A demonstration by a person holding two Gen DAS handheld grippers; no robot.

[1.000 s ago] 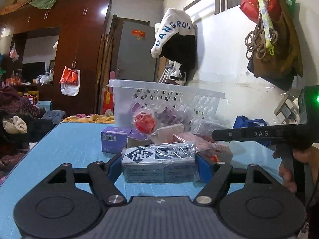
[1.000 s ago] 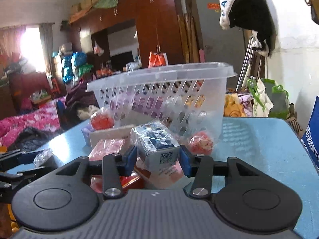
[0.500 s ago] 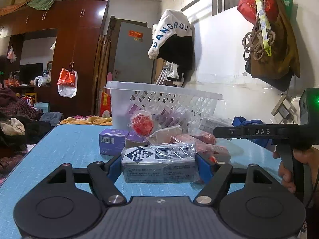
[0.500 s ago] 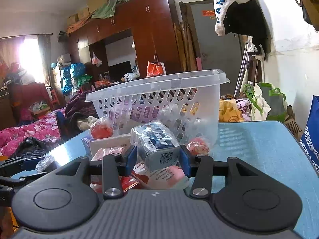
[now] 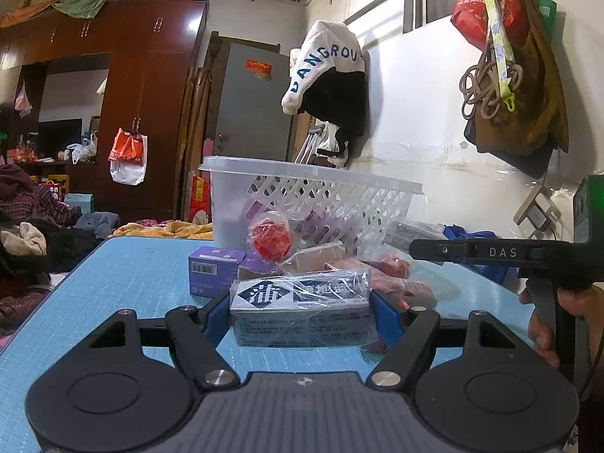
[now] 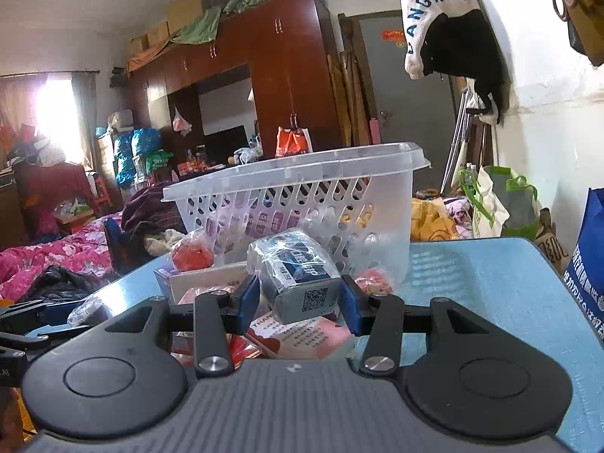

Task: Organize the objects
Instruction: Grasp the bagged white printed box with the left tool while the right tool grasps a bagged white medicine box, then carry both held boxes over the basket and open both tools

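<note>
My left gripper (image 5: 301, 311) is shut on a wrapped navy and white box (image 5: 302, 311), held a little above the blue table (image 5: 124, 275). My right gripper (image 6: 298, 296) is shut on a wrapped dark box with a QR code (image 6: 298, 283), held above a pile of packets. A white slotted plastic basket (image 5: 313, 204) stands on the table behind the pile; it also shows in the right wrist view (image 6: 302, 196), with purple packs inside. The right gripper's body (image 5: 490, 253) shows at the right of the left wrist view.
On the table lie a purple box (image 5: 213, 270), a red wrapped ball (image 5: 270, 239), a pinkish box (image 5: 313, 260) and red packets (image 6: 302, 336). A wall with hanging bags (image 5: 513, 75) is on the right. A bed and clutter (image 6: 49, 256) lie beyond the table's left edge.
Both grippers have risen slightly with their boxes still held. The basket and pile sit lower and a little farther in both views.
</note>
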